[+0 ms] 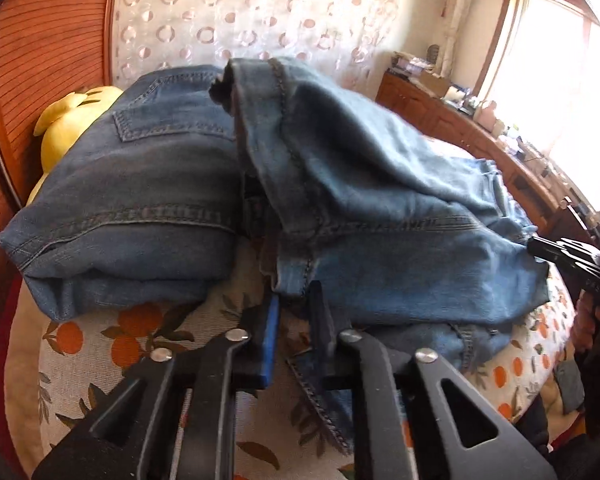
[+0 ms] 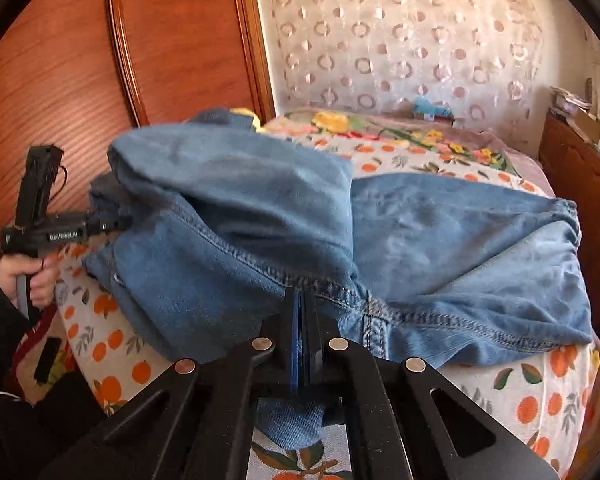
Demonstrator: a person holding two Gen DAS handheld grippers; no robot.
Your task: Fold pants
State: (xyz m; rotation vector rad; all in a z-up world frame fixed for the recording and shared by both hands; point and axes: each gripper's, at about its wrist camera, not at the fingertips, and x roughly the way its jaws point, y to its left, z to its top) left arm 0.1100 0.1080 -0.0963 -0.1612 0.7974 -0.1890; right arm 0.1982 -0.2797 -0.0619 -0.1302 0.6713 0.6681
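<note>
Blue denim pants lie bunched on the orange-print bed sheet, with a back-pocket section folded flat at the left and a leg draped over the middle. My left gripper has its fingers close together on a hem edge of the pants. From the right wrist view the pants spread across the bed, and my right gripper is shut, its tips pinching the stitched seam edge. The left gripper reaches into the fold at the left, held by a hand. The right gripper meets the pants' right edge.
A yellow plush toy lies behind the folded section. A wooden headboard stands at the left, a patterned curtain behind the bed, and a cluttered wooden dresser under a bright window at the right. A floral blanket covers the far bed.
</note>
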